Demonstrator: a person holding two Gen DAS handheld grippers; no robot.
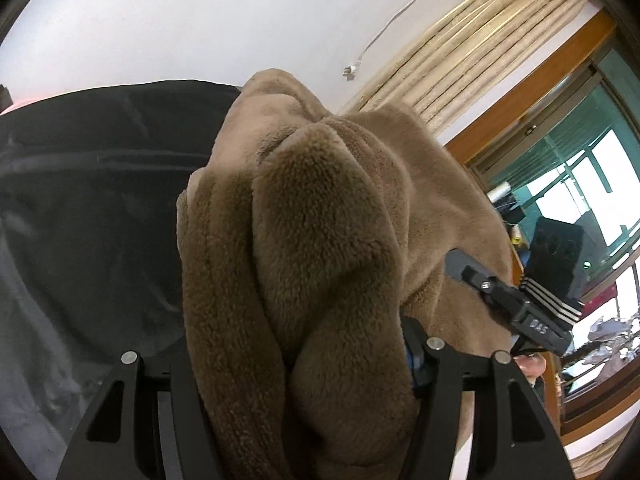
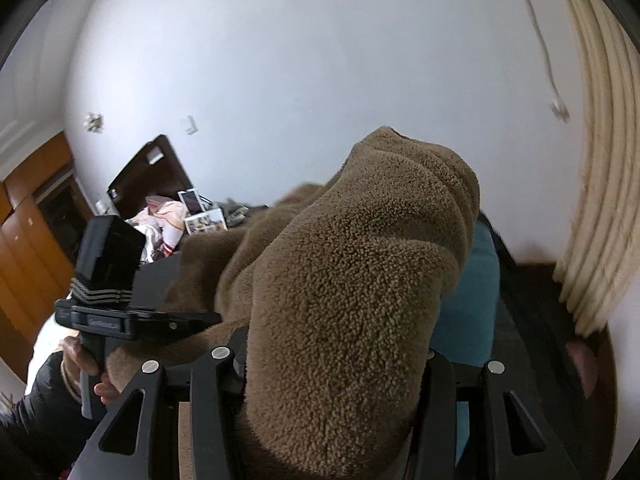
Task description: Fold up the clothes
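Brown fleece bunched over both tools, hides fingers; curtain behind

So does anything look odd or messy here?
Nothing looks damaged or spilled. The brown fleece garment is bunched in thick folds over both the left tongs and the right tongs, hiding their tips. A loose white cable dangles down the wall.

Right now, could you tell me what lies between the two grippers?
Only the brown fleece garment spans from the left gripper to the right gripper; both wrist views show it.
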